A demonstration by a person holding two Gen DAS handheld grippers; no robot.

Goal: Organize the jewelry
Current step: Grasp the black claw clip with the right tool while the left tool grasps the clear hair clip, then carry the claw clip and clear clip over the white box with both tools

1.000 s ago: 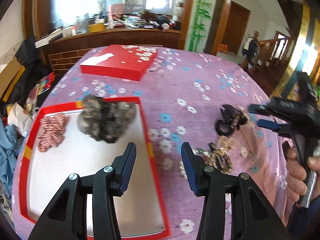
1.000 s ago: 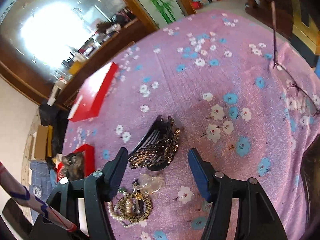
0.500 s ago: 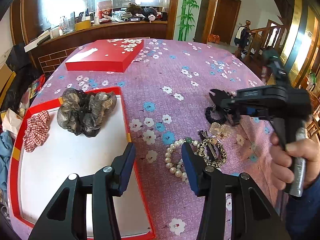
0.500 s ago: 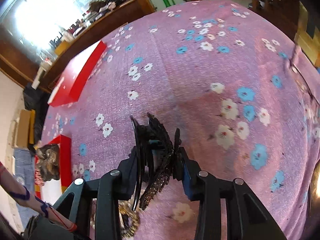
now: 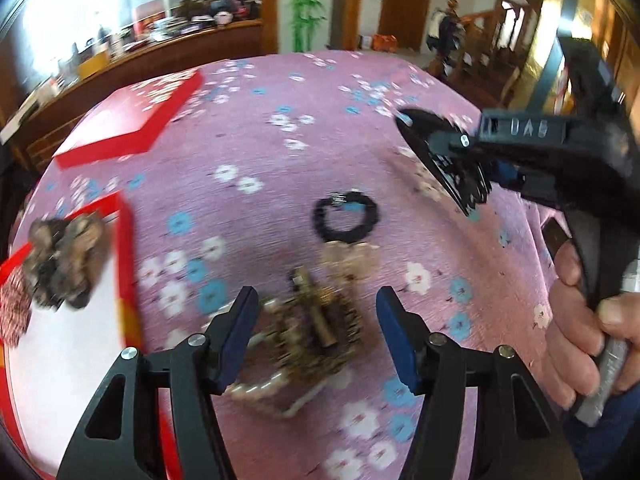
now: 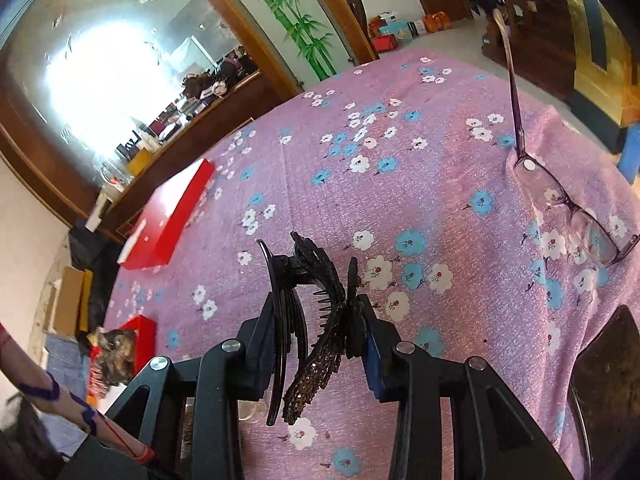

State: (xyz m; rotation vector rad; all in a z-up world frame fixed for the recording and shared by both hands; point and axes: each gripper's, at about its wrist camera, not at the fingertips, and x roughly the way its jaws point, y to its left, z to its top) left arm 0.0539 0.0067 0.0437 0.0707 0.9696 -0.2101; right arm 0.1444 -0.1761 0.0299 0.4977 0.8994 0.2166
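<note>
My right gripper (image 6: 316, 320) is shut on a black glittery hair claw clip (image 6: 316, 308) and holds it clear of the purple flowered tablecloth; the left wrist view shows the clip (image 5: 448, 164) in the air at the right. My left gripper (image 5: 316, 320) hangs over a blurred heap of a gold bracelet (image 5: 320, 328) and a pearl string (image 5: 260, 392). Its jaws are opening and the heap lies between them, untouched. A black hair tie (image 5: 346, 216) and a pale clear clip (image 5: 352, 258) lie just beyond. The red-rimmed white tray (image 5: 124, 240) at the left holds a brown scrunchie (image 5: 64, 260) and a checked one (image 5: 14, 312).
A red box lid (image 5: 128, 120) lies at the far left of the table. Purple-framed glasses (image 6: 576, 208) rest near the right edge and a dark flat object (image 6: 612, 380) lies near the front right. A hand (image 5: 580, 320) grips the right tool.
The right gripper closed on the black claw clip and lifted it off the cloth. The left gripper moved right from the tray to above the bracelet heap, and its jaws widened.
</note>
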